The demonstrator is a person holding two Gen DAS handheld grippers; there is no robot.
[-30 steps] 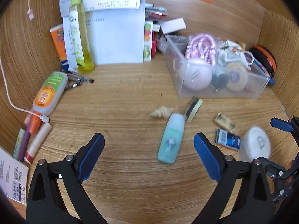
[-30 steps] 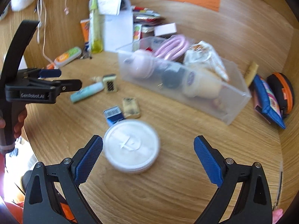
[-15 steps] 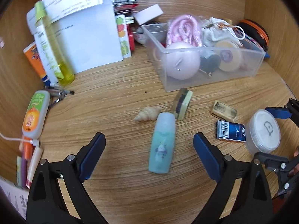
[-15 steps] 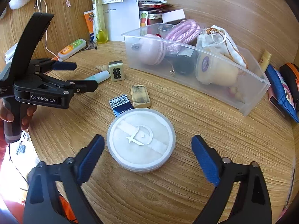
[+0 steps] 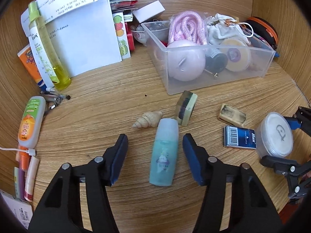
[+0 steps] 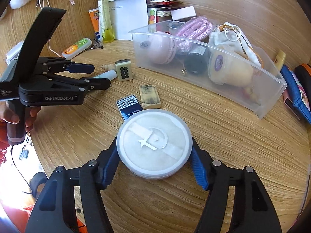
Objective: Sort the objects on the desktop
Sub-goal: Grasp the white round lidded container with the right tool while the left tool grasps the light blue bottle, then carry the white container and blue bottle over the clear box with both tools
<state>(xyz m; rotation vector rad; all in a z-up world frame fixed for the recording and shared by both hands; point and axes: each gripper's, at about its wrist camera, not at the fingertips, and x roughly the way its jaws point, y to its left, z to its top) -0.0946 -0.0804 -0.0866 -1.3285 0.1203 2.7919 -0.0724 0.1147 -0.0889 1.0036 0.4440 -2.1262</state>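
Both sets of jaws were wide, now closing. Left gripper (image 5: 155,155) has narrowed around the teal bottle (image 5: 164,153), gaps remain at 3 and 9 o'clock. Right gripper (image 6: 154,162) pads now touch the round powder case (image 6: 154,144).

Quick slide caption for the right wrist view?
Right gripper closing around round white powder-puff case on wooden desk.

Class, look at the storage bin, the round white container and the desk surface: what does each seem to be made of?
Storage bin: clear, slightly frosted plastic, probably; its contents show through the walls.
Round white container: translucent plastic, seemingly; a soft white puff shows under the lid.
Desk surface: wood or wood-look laminate, matte, with printed-looking grain.
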